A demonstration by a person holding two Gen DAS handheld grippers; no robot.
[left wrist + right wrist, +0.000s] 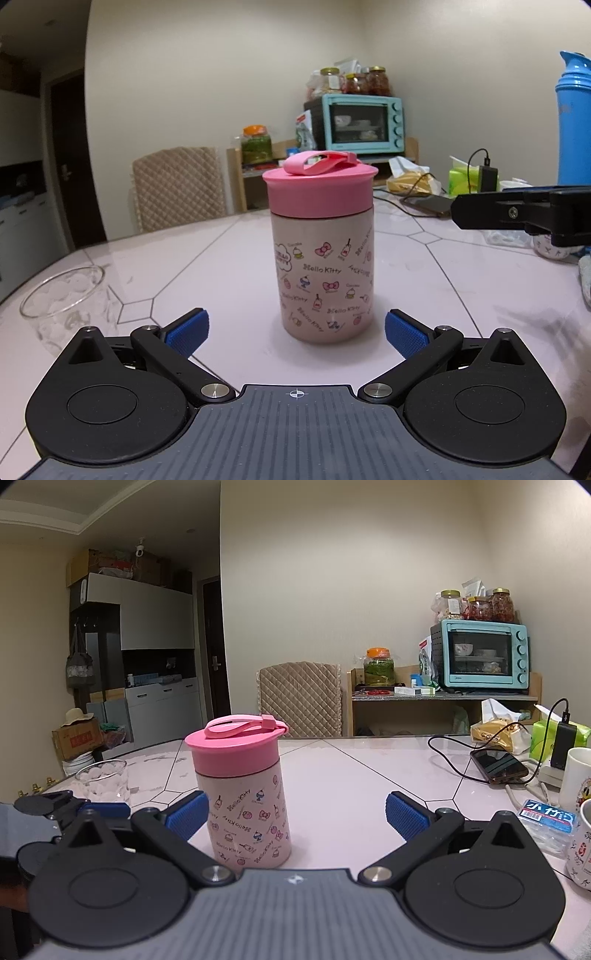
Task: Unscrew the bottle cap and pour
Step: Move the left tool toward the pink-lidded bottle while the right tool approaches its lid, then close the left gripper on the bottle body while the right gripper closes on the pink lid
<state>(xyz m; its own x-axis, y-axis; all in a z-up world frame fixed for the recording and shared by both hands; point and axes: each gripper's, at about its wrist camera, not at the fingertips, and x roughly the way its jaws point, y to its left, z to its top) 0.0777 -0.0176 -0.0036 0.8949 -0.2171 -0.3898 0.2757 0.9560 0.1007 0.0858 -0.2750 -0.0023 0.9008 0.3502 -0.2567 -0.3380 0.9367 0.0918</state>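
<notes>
Bottle (pixel 325 273) upright on the table (pixel 461 295), cap (pixel 320 192) screwed on, both grippers — left (pixel 297 334), right (pixel 297 816) — spread wide, empty, lined up for grasping (glass (pixel 62 299) waiting nearby, presumably for pouring).

Cream walls, a quilted chair (pixel 299 698), a teal oven (pixel 480 655) on a shelf.
</notes>
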